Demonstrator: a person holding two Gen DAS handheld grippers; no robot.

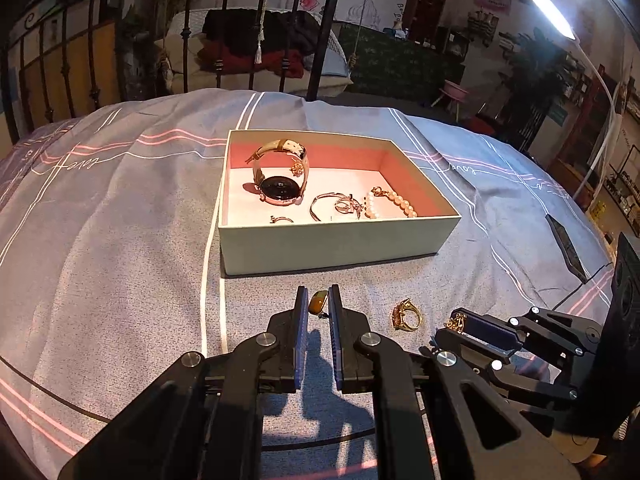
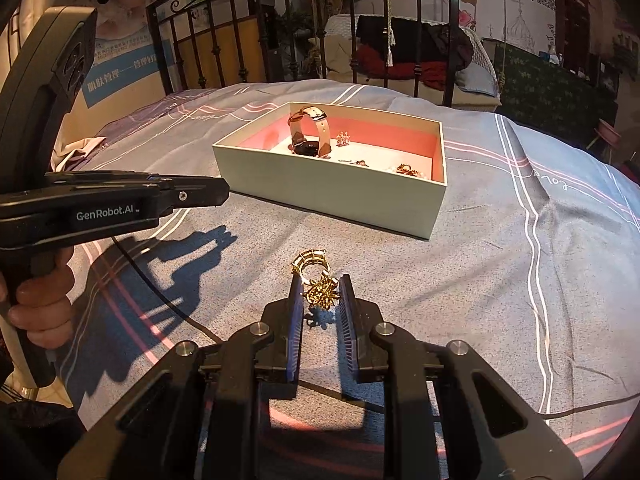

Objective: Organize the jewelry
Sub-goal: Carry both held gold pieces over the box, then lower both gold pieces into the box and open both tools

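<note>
Your left tool (image 1: pixel 319 300) pinches a small amber-stoned piece (image 1: pixel 318 305); your right tool (image 2: pixel 320 289) narrowly clamps a spiky gold ornament (image 2: pixel 321 293).

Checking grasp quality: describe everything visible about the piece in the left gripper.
A small amber stone, oval, glossy, brown-orange, in a thin dark metal setting; whether ring or pendant is unclear. It stands on edge, pinched between the left gripper pads near their tips, above the bedspread, in front of the box. Nothing else touches it.
</note>
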